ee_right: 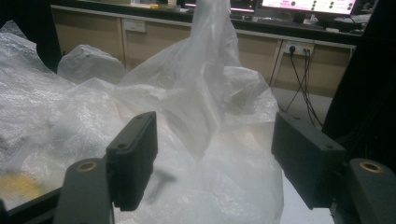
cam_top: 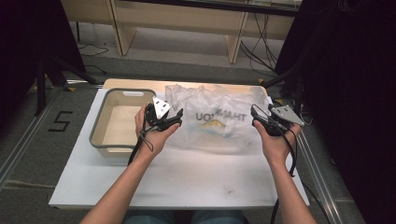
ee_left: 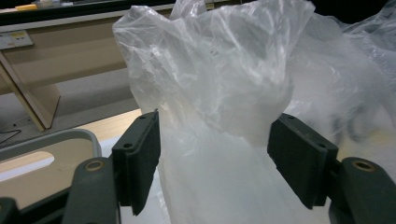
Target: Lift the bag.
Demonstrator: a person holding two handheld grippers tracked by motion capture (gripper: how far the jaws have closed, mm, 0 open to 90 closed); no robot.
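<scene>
White tabletop [cam_top: 196, 177] carried a crumpled clear plastic bag [cam_top: 217, 119] between the two tools, a grey basin [cam_top: 100, 140] just left of it. Left tool [cam_top: 180, 116] and right tool [cam_top: 254, 114] faced the bag's sides, jaws apart, film between them unpinched. Both hands were raised, palms turned inward.

Crinkled, glossy translucent plastic bag [cam_top: 212, 116]
</scene>
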